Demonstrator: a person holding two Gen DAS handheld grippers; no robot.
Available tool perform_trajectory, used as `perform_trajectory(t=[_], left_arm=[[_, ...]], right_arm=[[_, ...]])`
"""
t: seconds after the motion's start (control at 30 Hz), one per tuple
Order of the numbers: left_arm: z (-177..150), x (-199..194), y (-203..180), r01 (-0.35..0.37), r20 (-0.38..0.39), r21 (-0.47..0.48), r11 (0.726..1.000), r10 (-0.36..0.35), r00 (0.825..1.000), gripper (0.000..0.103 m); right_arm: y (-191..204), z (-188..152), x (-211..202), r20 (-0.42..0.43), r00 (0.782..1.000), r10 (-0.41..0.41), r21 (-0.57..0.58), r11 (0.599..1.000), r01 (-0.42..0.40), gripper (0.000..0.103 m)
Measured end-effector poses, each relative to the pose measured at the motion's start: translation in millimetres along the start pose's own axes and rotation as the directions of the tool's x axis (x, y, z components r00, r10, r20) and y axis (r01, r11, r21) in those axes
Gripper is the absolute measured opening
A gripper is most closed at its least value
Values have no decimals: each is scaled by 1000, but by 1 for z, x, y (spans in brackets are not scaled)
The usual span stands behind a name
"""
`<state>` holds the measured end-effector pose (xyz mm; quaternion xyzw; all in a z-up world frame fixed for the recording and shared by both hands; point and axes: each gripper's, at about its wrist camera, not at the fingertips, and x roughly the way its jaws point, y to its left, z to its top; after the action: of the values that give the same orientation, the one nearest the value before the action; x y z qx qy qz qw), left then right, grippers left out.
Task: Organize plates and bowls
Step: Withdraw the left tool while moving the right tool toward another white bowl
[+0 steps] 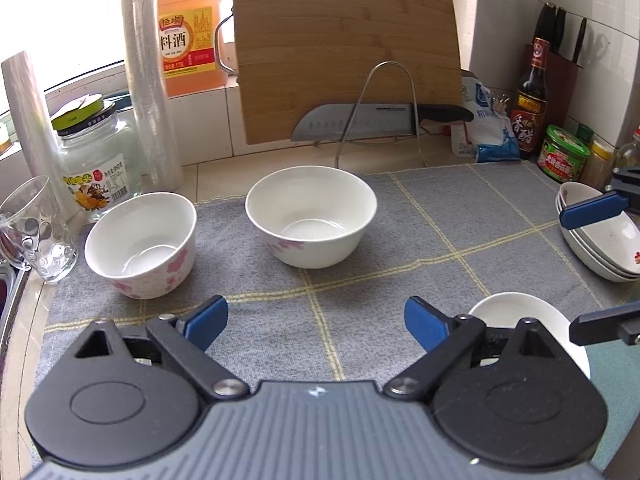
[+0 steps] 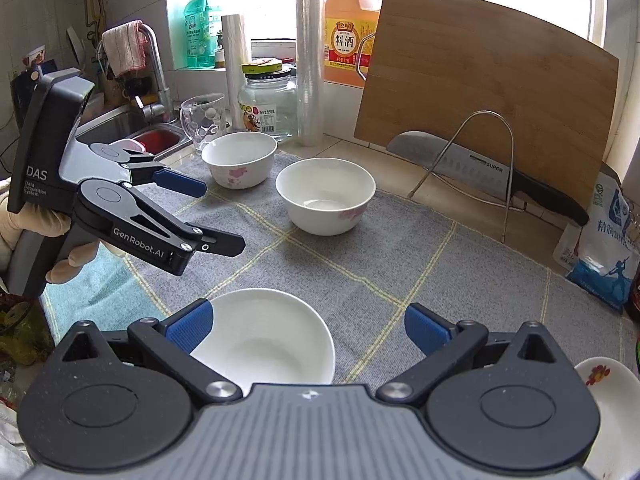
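Shallow plate [image 2: 264, 340] between open right tongs [image 2: 316, 332], perhaps untouched.

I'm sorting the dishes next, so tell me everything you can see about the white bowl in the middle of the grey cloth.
The middle bowl is glossy white, ceramic by its look, deep with a round rim and a narrower base. Pink blossom prints mark its outer wall near the bottom. It stands upright and empty on the grey checked cloth, in front of the cutting board, apart from the other bowl to its left. Neither gripper touches it.
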<state>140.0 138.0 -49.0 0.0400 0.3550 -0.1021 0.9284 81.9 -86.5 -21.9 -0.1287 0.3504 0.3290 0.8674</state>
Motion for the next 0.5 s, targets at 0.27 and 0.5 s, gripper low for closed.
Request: perform_trajectory(t=[0.27, 0.5], left_arm=[[7, 25, 3, -35, 14, 15, 999, 35, 999, 95], [13, 48, 3, -46, 20, 39, 998, 45, 999, 95]], right_arm=[[-22, 34, 29, -40, 998, 47, -16, 999, -48, 103], [-40, 60, 63, -82, 992, 94, -11, 995, -95, 103]])
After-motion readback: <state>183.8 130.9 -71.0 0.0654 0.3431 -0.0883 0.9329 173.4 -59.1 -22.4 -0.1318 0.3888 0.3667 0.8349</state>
